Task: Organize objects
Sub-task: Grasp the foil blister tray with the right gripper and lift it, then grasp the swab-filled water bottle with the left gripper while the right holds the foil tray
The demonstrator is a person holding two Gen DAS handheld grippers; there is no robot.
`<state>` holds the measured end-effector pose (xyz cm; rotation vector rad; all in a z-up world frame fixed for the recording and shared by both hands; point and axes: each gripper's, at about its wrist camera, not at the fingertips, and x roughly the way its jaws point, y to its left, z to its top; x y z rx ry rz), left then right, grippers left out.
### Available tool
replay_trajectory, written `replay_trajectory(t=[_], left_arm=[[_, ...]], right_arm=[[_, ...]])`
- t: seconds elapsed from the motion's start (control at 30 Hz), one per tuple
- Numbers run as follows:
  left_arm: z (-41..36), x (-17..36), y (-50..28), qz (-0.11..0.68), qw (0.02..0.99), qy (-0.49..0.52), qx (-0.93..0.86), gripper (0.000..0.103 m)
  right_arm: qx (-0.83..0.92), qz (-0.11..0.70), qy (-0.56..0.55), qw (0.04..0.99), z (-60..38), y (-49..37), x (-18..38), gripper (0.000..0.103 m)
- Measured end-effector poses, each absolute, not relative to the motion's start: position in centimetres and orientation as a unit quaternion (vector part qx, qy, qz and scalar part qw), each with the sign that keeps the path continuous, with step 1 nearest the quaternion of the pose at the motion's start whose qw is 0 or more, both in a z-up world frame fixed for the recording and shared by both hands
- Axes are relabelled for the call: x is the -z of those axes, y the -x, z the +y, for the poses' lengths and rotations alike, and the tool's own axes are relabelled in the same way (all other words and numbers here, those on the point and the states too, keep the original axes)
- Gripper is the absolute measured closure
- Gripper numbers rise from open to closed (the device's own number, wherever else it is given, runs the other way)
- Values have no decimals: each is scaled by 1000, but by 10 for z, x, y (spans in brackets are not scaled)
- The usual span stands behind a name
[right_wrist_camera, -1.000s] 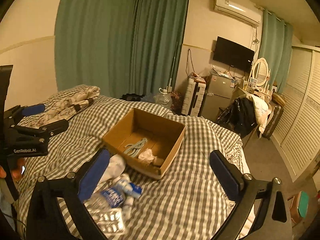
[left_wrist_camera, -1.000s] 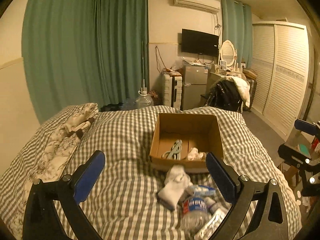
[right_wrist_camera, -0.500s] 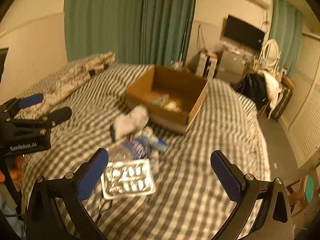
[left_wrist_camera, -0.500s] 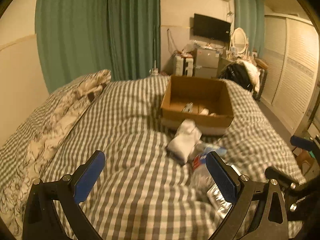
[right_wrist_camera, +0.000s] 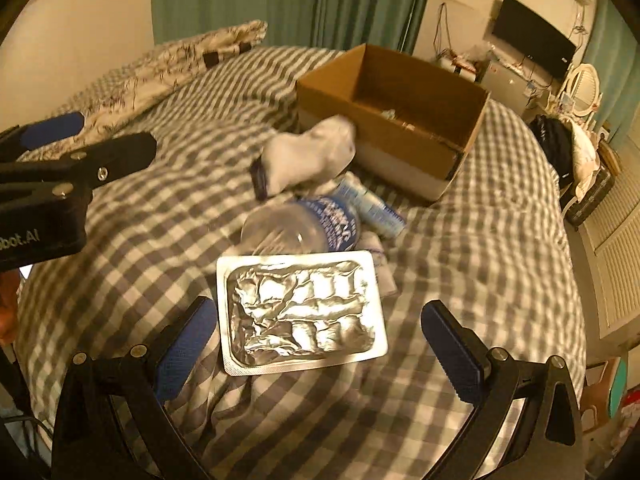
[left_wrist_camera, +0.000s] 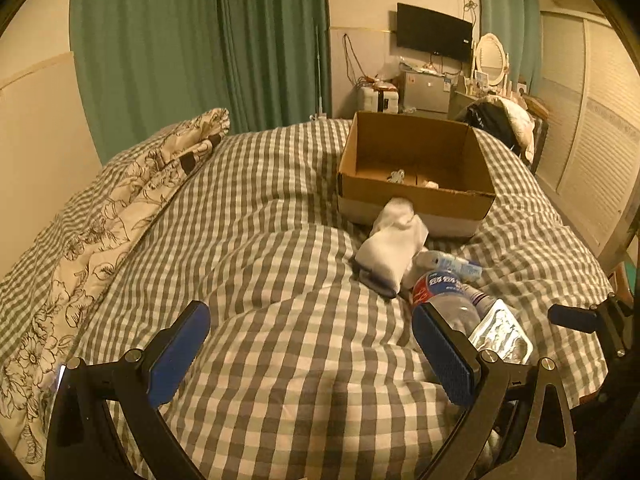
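Both grippers, left gripper (left_wrist_camera: 310,354) and right gripper (right_wrist_camera: 320,354), gape empty; cardboard box (left_wrist_camera: 416,172) contents unclear.

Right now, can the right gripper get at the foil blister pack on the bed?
Probably yes: the right gripper is open, the blister pack lies flat between its fingers, uncovered, and the water bottle sits beyond it.

The bed's gingham duvet (right_wrist_camera: 480,216) carries an open cardboard box (right_wrist_camera: 384,120), a white sock (right_wrist_camera: 308,156), a plastic water bottle (right_wrist_camera: 304,228), a small tube (right_wrist_camera: 372,204), a foil blister pack (right_wrist_camera: 300,310) and a floral quilt (left_wrist_camera: 100,208).
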<state>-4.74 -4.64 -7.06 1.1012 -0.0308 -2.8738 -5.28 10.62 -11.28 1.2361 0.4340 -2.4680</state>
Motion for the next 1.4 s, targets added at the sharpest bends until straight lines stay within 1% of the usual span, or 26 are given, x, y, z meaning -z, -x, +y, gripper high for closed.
replay_trajectory(t=[0.23, 0.4, 0.43, 0.5, 0.77, 1.0, 1.13, 1.4], left_arm=[[-57, 84, 54, 13, 28, -374, 927, 0], [-58, 90, 56, 14, 29, -382, 923, 0], [-58, 91, 55, 14, 28, -383, 923, 0], [-56, 91, 55, 13, 26, -383, 923, 0], [-35, 88, 53, 5, 2, -382, 924, 0], [-5, 98, 60, -7, -27, -398, 917, 0], [17, 108, 69, -12, -50, -413, 909, 0], [44, 135, 101, -30, -63, -446, 892, 1]], right_arm=[[851, 166, -470, 167, 97, 69, 141, 1], [842, 144, -494, 162, 102, 80, 153, 1], [844, 140, -492, 163, 104, 79, 151, 1], [847, 134, -487, 169, 106, 77, 147, 7], [871, 117, -448, 165, 125, 65, 110, 7], [899, 116, -407, 115, 163, 63, 75, 7], [905, 106, -400, 95, 183, 67, 68, 7], [906, 83, -404, 96, 206, 74, 73, 7]])
